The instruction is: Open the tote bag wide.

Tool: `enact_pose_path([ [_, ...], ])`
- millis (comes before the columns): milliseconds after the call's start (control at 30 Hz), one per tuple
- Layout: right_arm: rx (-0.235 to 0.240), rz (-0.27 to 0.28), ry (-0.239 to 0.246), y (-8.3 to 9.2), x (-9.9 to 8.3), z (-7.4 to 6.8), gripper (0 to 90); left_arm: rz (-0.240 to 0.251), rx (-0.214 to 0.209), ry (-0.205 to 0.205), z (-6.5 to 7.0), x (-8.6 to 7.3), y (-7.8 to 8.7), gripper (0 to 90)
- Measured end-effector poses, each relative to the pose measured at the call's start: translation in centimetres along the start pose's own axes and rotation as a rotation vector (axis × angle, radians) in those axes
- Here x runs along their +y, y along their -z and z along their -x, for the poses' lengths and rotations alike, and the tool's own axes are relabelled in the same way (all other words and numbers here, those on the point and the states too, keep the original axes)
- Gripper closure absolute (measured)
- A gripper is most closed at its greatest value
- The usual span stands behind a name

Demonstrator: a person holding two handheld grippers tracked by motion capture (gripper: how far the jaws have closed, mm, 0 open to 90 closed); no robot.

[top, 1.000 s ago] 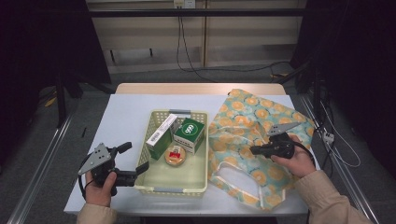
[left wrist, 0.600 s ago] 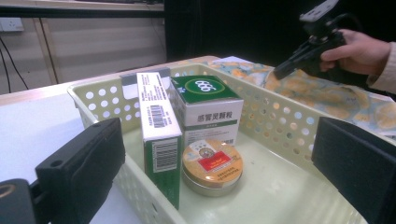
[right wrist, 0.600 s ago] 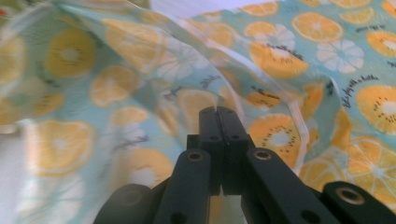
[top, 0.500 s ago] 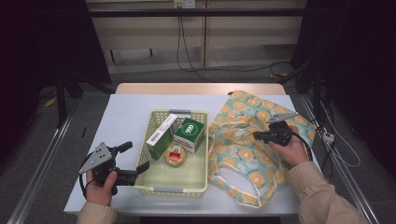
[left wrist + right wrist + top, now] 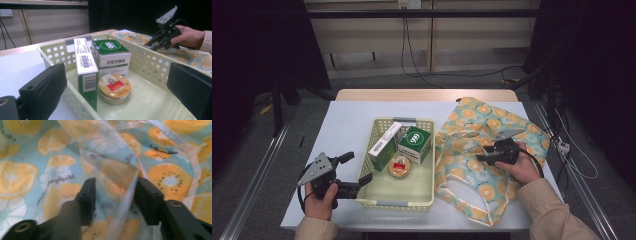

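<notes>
A cream perforated basket [image 5: 397,202] holds a white-and-green carton [image 5: 384,142], a green box [image 5: 414,142] and a round gold tin [image 5: 399,166]. My left gripper [image 5: 357,167] stands open at the basket's near-left corner, and its jaws frame the carton [image 5: 83,65], box [image 5: 111,53] and tin [image 5: 113,87]. My right gripper [image 5: 479,159] is low over the orange-slice fabric bag [image 5: 512,125]. Its jaws have just been opening. They stand apart with a raised fold of the bag [image 5: 117,177] between them, not pinched.
The bag lies spread over the right half of the white table [image 5: 347,120], with its white-edged handle toward the near edge. Cables and dark stands surround the table. My right gripper [image 5: 152,45] also shows beyond the basket wall [image 5: 150,53].
The right hand has shifted slightly and sunk toward the bag. The left hand and the basket's contents have stayed put.
</notes>
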State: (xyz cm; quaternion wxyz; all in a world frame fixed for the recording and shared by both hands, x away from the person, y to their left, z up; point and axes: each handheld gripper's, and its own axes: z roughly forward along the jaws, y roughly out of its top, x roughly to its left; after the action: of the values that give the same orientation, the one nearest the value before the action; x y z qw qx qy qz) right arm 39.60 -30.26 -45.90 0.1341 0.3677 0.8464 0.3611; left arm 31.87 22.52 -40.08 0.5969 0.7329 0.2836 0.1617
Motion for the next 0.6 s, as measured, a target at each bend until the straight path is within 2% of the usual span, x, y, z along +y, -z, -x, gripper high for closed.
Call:
enact_pose_path([
  [33,-0.007,-0.007,0.013,0.0,0.0,-0.2,47.5,0.001,0.001,-0.001,0.0,0.0,0.0,2.4],
  [133,-0.043,-0.015,0.012,0.0,0.1,-0.3,39.9,-0.002,0.001,-0.001,0.0,0.0,-0.1,2.4],
  [200,-0.039,-0.007,0.003,-0.1,0.0,-0.1,41.9,-0.002,0.002,-0.003,0.0,0.0,-0.1,2.4],
  [333,-0.056,0.012,-0.007,-0.3,0.1,0.6,58.4,-0.003,0.002,-0.004,0.0,0.0,-0.1,2.4],
  [367,-0.067,0.009,-0.011,-0.3,0.1,0.7,64.1,-0.004,0.003,-0.005,0.0,0.0,-0.1,2.4],
  [433,-0.076,0.003,-0.013,-0.4,0.3,0.9,70.0,-0.002,0.0,-0.003,0.1,0.0,-0.1,2.4],
  [533,-0.093,-0.016,-0.007,-0.4,0.6,0.7,85.8,-0.005,-0.003,-0.005,0.0,0.0,-0.2,2.4],
  [600,-0.089,-0.022,-0.016,-0.3,0.7,0.6,88.8,-0.008,-0.004,-0.006,0.0,0.0,-0.2,2.4],
])
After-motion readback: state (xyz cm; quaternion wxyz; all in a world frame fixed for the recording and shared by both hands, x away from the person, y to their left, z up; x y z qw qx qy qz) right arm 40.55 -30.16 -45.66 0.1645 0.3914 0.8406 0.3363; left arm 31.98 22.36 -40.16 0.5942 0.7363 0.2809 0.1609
